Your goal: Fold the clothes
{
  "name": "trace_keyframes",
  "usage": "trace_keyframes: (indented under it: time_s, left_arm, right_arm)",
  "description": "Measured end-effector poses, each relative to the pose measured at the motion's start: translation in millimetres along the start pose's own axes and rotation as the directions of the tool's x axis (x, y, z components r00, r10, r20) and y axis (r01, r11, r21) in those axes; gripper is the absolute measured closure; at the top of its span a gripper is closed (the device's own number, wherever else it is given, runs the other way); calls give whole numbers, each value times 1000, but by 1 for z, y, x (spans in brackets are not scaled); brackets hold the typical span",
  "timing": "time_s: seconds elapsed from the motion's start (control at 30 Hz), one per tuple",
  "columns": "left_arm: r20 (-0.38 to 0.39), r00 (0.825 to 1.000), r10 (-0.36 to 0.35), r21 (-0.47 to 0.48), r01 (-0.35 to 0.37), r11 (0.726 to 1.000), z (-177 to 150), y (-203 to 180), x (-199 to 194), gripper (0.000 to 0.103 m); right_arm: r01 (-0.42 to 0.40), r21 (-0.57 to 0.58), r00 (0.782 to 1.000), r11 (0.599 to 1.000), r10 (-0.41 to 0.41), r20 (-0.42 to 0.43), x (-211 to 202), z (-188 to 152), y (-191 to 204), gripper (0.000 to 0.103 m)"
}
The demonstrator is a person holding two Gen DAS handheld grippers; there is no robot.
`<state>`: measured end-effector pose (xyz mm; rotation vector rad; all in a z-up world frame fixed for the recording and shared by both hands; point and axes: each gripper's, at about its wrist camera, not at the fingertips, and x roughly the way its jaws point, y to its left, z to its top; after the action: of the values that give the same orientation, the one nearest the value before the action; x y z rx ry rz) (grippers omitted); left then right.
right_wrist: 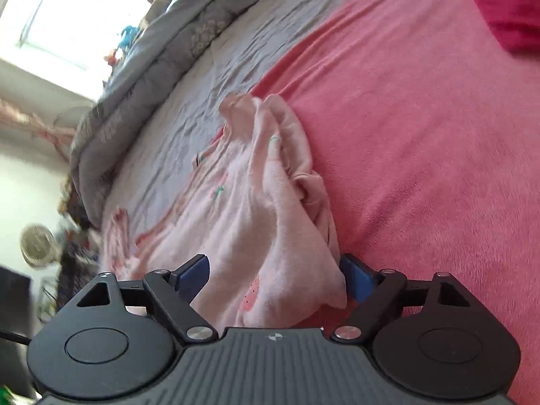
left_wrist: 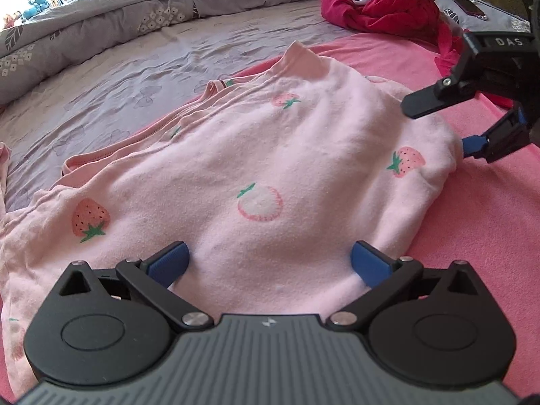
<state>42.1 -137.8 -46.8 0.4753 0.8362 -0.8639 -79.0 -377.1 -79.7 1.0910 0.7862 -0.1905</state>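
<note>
Left wrist view: pale pink strawberry-print garment (left_wrist: 256,168) lies spread on a pink blanket (left_wrist: 472,222), partly over the grey-lilac bedsheet (left_wrist: 135,67). Left gripper (left_wrist: 269,263) sits low over the garment's near edge, jaws wide apart, blue pads (left_wrist: 170,263) on either side of flat cloth, nothing pinched. Right gripper (left_wrist: 445,125) comes in at the garment's right end, jaws apart, one finger above the cloth edge, one at blanket level. Behind: rolled grey quilt (left_wrist: 152,10), heap of red and magenta clothes (left_wrist: 388,10), blue plush toy (left_wrist: 35,5) by the bright window. Right wrist view, tilted and blurred: a raised bunched fold of the garment (right_wrist: 270,229) fills the gap between the spread fingers and blocks the view ahead; whether the pads press it is unclear. White fan (right_wrist: 37,246) at the left edge.
</note>
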Motion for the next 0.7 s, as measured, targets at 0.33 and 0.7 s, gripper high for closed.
trace_keyframes:
  time_s: [0.33, 0.7]
  left_arm:
    - [14, 1000, -9, -3, 9, 1000, -2, 2, -1, 0]
    - [24, 1000, -9, -3, 9, 1000, -5, 0, -2, 0]
  right_arm:
    - [-186, 246, 982, 951, 184, 34, 7, 2, -34, 10]
    - [-127, 259, 992, 958, 122, 36, 23, 13, -28, 58]
